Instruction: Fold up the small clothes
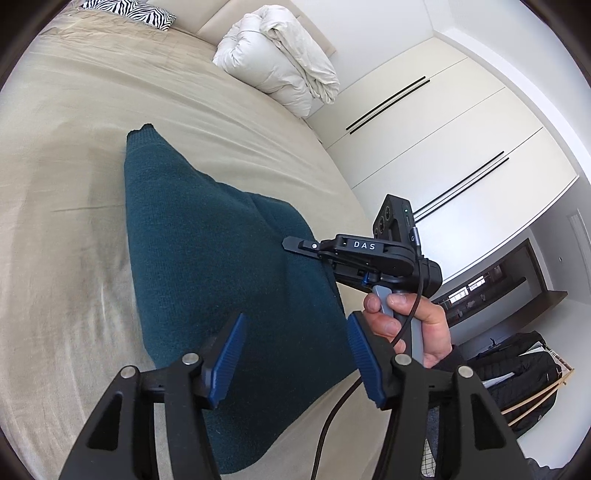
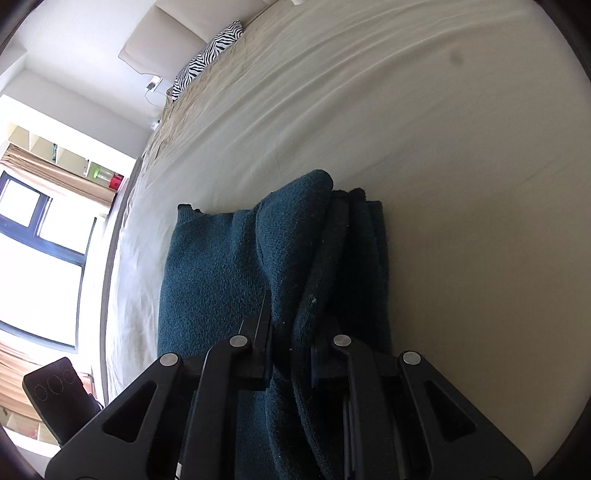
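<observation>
A dark teal knit garment [image 1: 207, 266] lies on the beige bed [image 1: 74, 155]. My left gripper [image 1: 295, 358] is open and empty, held above the garment's near part, blue pads [image 1: 229, 354] apart. My right gripper [image 1: 295, 244] shows in the left wrist view at the garment's right edge. In the right wrist view my right gripper [image 2: 290, 332] is shut on a bunched fold of the teal garment [image 2: 221, 266], whose layers are stacked beside it.
A rolled white duvet [image 1: 280, 62] lies at the bed's far side, and a zebra pillow [image 1: 144, 13] at the head. White wardrobe doors [image 1: 443, 147] stand right of the bed. A window [image 2: 37, 258] is beyond the bed's other edge.
</observation>
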### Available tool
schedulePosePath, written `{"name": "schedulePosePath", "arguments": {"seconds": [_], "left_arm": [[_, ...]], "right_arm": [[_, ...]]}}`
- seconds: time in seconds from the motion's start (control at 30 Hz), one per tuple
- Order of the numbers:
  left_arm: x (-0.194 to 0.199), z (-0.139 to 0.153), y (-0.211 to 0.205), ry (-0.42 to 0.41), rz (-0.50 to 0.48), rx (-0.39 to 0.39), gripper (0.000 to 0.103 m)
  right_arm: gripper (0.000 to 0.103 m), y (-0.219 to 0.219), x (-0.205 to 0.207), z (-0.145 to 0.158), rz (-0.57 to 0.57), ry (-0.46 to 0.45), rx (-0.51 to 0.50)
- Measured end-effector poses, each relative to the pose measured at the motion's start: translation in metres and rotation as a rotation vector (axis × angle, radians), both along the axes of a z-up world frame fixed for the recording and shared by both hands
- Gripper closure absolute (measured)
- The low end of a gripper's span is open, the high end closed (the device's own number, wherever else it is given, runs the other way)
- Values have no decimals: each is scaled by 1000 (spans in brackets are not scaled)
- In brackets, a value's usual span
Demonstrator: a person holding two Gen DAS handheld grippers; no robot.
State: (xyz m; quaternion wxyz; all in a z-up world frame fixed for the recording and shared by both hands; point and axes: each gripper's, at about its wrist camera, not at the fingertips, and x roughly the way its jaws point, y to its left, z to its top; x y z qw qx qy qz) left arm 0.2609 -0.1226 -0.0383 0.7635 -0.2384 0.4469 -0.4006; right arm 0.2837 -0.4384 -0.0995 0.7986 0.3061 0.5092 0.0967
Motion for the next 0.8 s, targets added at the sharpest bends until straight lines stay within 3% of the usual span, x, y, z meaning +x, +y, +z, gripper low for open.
{"name": "schedulePosePath", "arguments": {"seconds": [0.13, 0.2, 0.33, 0.5, 0.8], "left_arm": [[1, -11, -14, 25, -21, 36, 42], [2, -16, -20, 28, -26, 60, 42], [-2, -16, -24, 18, -26, 77, 42], [-1, -21, -29, 29, -30, 93, 42], [7, -41, -44, 94, -50, 133, 42]], "right_arm": [[89, -20, -10, -30, -47, 7, 84], [86, -25, -18, -29, -68, -6, 111], [82, -35, -47, -17, -108, -29, 71], [82, -19, -80, -6, -36, -30, 34], [85, -13, -137, -24, -44, -26, -70]]}}
